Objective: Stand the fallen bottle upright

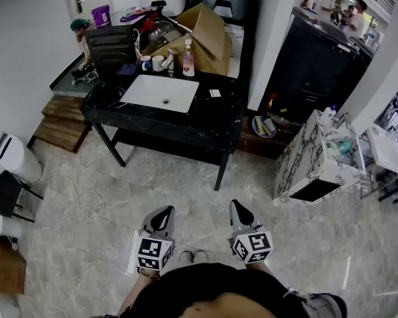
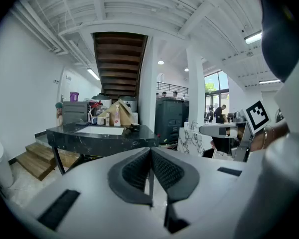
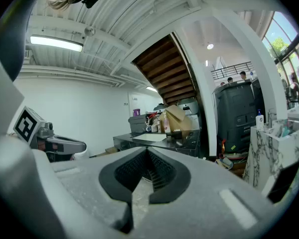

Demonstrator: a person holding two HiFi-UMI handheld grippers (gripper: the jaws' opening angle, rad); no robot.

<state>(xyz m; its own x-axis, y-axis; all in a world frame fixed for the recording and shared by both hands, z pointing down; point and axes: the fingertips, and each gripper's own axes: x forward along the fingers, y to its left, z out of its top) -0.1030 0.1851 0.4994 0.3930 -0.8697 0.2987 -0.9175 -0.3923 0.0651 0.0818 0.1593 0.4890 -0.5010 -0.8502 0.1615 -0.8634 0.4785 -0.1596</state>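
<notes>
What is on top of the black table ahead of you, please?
A white rectangular panel, an upright bottle, two mugs, a dark case and an open cardboard box. The box and the clutter around it cover whatever lies behind them.

No text, brand, number or sign can be read in any view. Square black-and-white coded patterns are displayed on the cube of the left gripper (image 1: 163, 214) and on that of the right gripper (image 1: 239, 209); no characters are contained in them. A pink label is borne by a white bottle (image 1: 188, 59) on the black table (image 1: 215, 121), but its print cannot be resolved
</notes>
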